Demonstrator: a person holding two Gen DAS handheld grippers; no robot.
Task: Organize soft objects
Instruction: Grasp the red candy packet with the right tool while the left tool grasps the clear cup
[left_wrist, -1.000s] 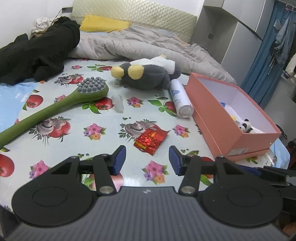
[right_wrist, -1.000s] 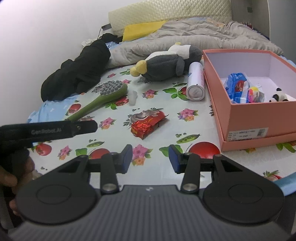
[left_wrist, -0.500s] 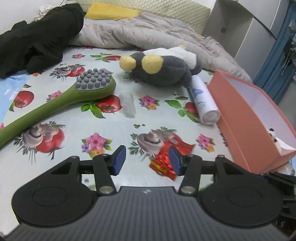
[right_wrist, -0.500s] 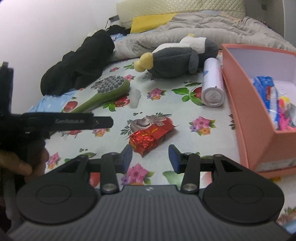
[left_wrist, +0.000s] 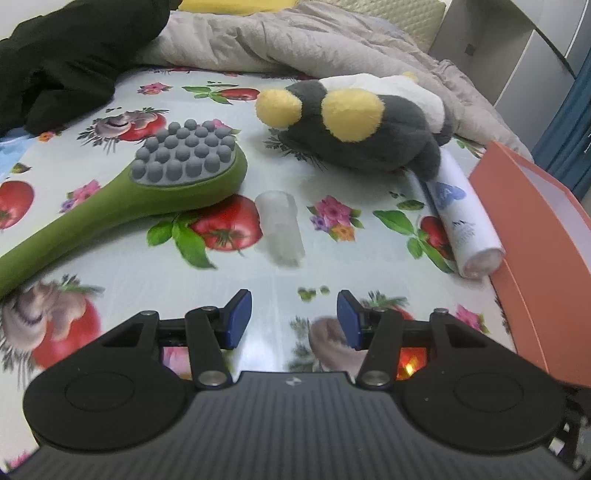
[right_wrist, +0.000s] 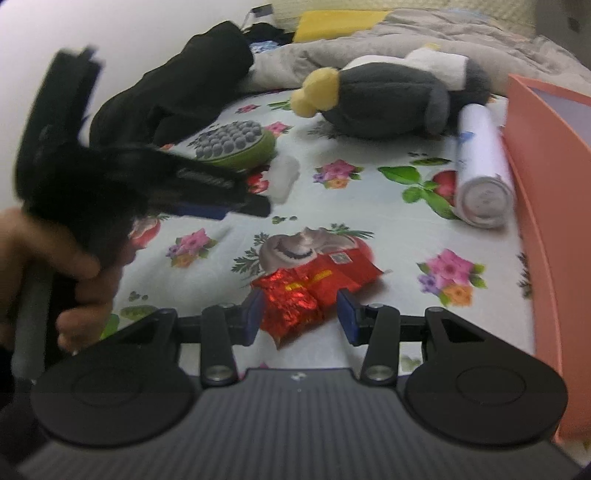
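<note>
A home bedroom: a bed (left_wrist: 122, 266) is lying under a fruit-print sheet, a rumpled grey quilt (left_wrist: 295, 40) bunching at its head, a padded headboard (left_wrist: 413, 14) standing behind.

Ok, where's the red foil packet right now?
In the right wrist view, the red foil packet lies on the flowered cloth just ahead of the open right tongs, left of the orange box.

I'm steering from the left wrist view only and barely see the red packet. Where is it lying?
Observer: The red foil packet lies on the printed cloth, between the right gripper's open fingers, not pinched.
Operator: How does my left gripper look from there?
Observer: The left gripper is blurred, held by a hand, its tips beside the clear cap.
Operator: Does the packet touch the box?
Observer: No, bare cloth separates it from the orange box.
</note>
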